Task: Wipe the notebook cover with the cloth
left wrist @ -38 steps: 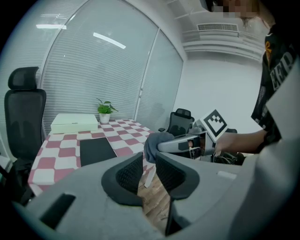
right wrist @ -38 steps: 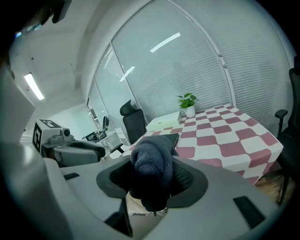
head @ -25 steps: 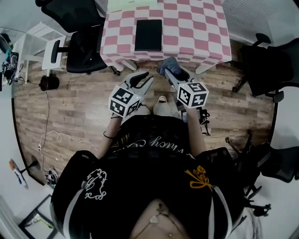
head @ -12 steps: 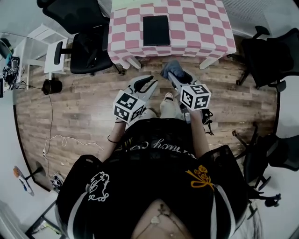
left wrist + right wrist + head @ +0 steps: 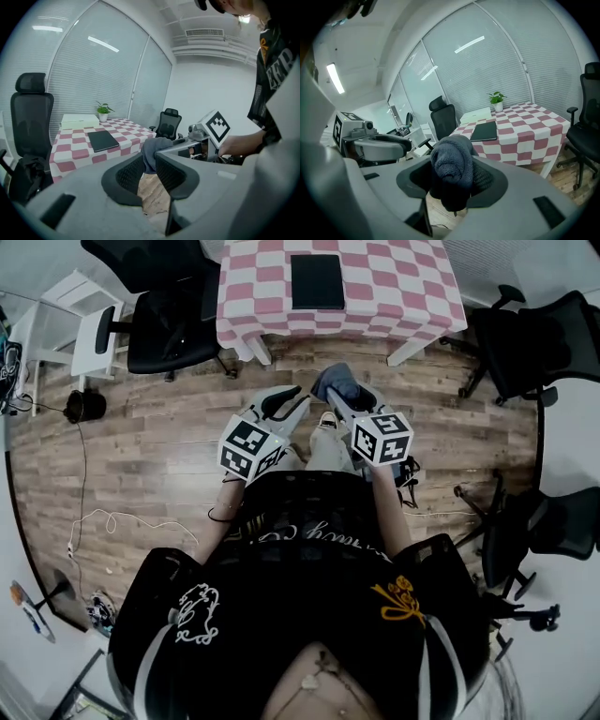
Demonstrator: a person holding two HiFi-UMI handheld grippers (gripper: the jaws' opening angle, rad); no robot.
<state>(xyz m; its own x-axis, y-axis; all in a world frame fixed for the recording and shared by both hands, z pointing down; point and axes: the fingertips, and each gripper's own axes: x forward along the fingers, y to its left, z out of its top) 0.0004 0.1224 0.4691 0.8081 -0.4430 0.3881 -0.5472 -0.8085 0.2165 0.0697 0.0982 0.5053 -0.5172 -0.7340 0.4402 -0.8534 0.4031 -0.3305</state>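
Carrying step: right hand-held gripper (image 5: 339, 395) clamps the cloth (image 5: 452, 164), left hand-held gripper (image 5: 286, 401) gapes empty; next, reach the notebook (image 5: 317, 281) at 12 o'clock.

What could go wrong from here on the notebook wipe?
1. The cloth sits as a bunched wad in the right hand-held gripper, with part hanging below the jaws. Pressed onto a flat cover, it may slip out.
2. The notebook lies loose on the checked table, and the left hand-held gripper is open and empty. With nothing bracing it, a stroke could push the notebook along.
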